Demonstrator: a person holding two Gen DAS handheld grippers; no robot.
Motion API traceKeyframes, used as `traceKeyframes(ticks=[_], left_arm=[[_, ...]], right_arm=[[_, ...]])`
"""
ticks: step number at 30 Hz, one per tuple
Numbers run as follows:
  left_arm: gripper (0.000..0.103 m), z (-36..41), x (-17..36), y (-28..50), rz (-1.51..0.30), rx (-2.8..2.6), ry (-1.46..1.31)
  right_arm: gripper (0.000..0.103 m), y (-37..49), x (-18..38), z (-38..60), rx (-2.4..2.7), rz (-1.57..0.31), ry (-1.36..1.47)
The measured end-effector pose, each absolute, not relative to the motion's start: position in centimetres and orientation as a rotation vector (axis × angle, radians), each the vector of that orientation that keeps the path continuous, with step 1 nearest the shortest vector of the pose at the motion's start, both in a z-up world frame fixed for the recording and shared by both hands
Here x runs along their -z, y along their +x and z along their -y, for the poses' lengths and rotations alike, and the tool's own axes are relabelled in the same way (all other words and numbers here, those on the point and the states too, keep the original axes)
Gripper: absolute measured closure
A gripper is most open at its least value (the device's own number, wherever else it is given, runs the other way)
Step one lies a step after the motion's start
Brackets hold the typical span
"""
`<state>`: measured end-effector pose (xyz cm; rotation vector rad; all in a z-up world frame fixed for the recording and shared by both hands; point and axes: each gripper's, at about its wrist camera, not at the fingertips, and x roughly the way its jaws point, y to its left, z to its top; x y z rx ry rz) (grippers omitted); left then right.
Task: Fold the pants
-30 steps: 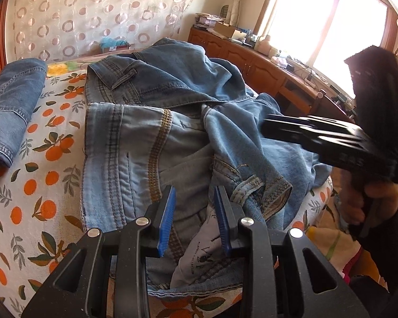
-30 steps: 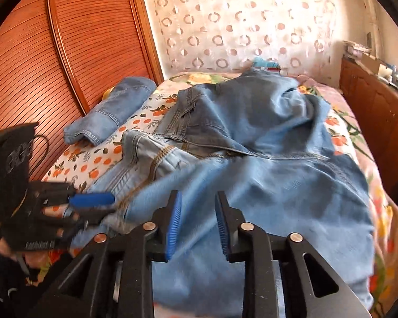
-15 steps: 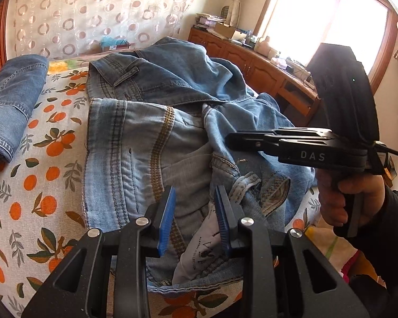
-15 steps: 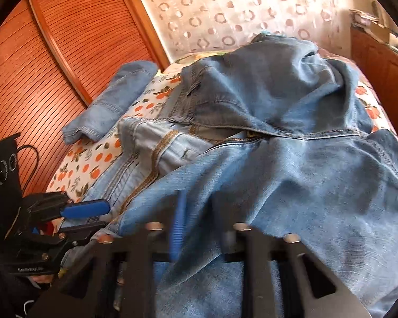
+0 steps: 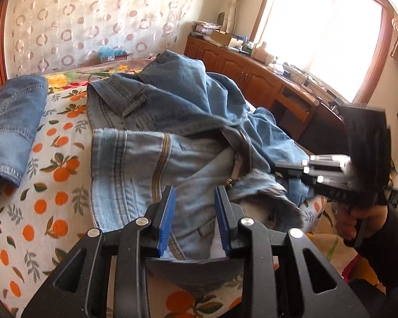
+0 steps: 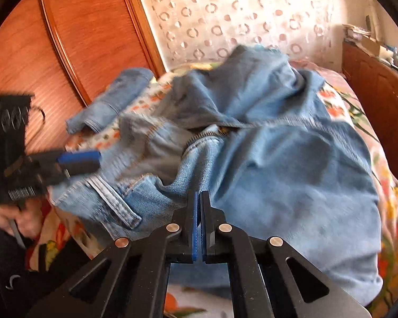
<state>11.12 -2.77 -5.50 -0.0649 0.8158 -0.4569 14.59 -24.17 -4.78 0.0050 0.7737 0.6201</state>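
A light blue pair of jeans [image 5: 135,164] lies crumpled on the bed, with a darker pair [image 5: 177,90] heaped behind it. My left gripper [image 5: 195,220] hovers open over the near waistband; denim shows between its blue pads without being pressed. From the right wrist view, the left gripper [image 6: 79,160] sits at the left edge of the light jeans [image 6: 291,185]. My right gripper [image 6: 199,198] has its pads together, pinching a fold of that light denim. In the left wrist view the right gripper [image 5: 278,167] has its tips buried in the fabric by the zipper.
A folded pair of jeans [image 5: 13,122] lies at the left on the orange-print bedsheet [image 5: 39,212]. A wooden cabinet [image 5: 252,79] runs along the right under the window. A wooden wardrobe [image 6: 79,39] stands on the other side. A person's hand [image 5: 363,220] holds the right gripper.
My right gripper's jaws have closed as it moved in and down onto the light jeans. The waistband near it has shifted. The left gripper has stayed put.
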Motion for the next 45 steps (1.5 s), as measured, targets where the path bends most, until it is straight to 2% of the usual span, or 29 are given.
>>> traceKeyframes(ticks=[10,12,14,17,31,45], left_arm=[[0.072,5.6,6.3,12.9,-0.862,0.508,-0.028],[0.072,6.0,6.4,12.8,-0.868,0.522,-0.034],[0.072,6.5,6.6,12.7,-0.878,0.535,-0.04],[0.072,7.2,6.7,12.3,-0.883,0.541,-0.033],[0.072,10.6,8.2,11.1,-0.92,0.571,0.025],[0.07,10.0,8.7,10.7,-0.901,0.547,0.007]], right_arm=[[0.101,14.3,6.4,24.0,-0.604,-0.795,0.006],[0.099,14.2,6.4,24.2,-0.605,-0.794,0.012],[0.091,14.1,6.1,24.7,-0.602,-0.787,0.026],[0.089,13.6,5.3,25.7,-0.584,-0.768,0.046],[0.089,12.5,5.2,28.1,-0.46,-0.739,0.021],[0.089,13.2,5.3,28.4,-0.449,-0.746,0.032]])
